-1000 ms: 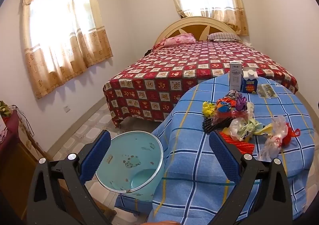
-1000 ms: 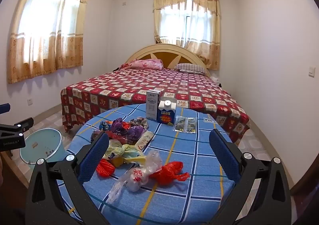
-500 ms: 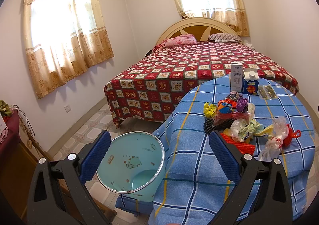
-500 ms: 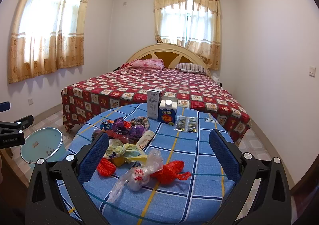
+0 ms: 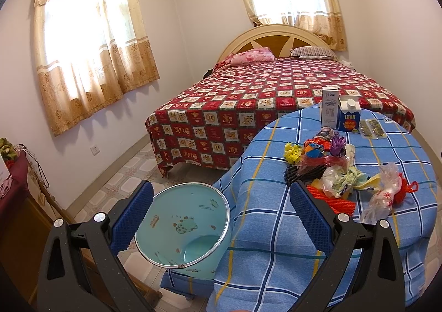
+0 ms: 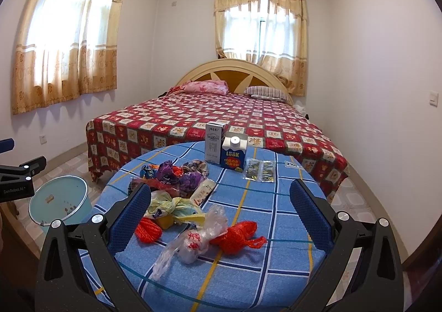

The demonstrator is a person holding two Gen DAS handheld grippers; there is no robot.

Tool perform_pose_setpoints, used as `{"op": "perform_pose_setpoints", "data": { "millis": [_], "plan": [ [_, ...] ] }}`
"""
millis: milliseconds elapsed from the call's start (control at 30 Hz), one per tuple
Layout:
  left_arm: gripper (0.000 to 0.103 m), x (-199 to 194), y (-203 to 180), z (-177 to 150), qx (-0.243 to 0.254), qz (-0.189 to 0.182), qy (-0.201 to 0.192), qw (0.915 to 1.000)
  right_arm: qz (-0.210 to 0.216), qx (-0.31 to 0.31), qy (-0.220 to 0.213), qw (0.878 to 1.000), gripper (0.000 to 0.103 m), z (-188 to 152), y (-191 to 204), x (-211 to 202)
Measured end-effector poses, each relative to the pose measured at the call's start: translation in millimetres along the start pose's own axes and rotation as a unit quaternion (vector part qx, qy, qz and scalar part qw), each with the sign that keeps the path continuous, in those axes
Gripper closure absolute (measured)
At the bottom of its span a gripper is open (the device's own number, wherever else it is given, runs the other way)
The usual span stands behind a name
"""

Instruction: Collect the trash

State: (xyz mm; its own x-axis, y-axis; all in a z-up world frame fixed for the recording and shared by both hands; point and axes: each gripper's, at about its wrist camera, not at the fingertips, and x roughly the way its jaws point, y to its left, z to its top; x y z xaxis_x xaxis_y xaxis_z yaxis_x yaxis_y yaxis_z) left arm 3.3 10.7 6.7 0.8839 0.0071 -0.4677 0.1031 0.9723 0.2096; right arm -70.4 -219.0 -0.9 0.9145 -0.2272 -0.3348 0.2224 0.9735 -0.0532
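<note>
Surface: round surface under blue plaid cloth [image 6: 248, 265].
Trash: crumpled clear plastic bag with red print [image 6: 193, 240] at the near edge, red mesh net bag [image 6: 237, 234] touching it.
Handling: probably light, soft, slippery; pinch the bunched middle.
Long axis: clear bag runs from near-left to far-right.
Bin: pale blue plastic bin [image 5: 182, 226] on the floor, left of the surface.
Left gripper [image 5: 218, 218]: fingers spread, empty.
Right gripper [image 6: 219, 218]: fingers spread, empty, above the trash.

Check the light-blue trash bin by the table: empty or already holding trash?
Empty, apparently: the left wrist view looks into the bin and shows its bare bottom and printed inner wall, no wrappers or bags inside.
</note>
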Motion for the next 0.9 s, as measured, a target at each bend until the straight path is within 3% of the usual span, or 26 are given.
{"op": "perform_pose_setpoints", "data": {
  "millis": [900],
  "plan": [
    [0.006, -0.3, 2.8, 0.6, 0.000, 0.001, -0.001, 1.0000, 0.002, 0.000, 0.002, 1.000, 0.005, -6.1, 5.2, 3.9]
  ]
}}
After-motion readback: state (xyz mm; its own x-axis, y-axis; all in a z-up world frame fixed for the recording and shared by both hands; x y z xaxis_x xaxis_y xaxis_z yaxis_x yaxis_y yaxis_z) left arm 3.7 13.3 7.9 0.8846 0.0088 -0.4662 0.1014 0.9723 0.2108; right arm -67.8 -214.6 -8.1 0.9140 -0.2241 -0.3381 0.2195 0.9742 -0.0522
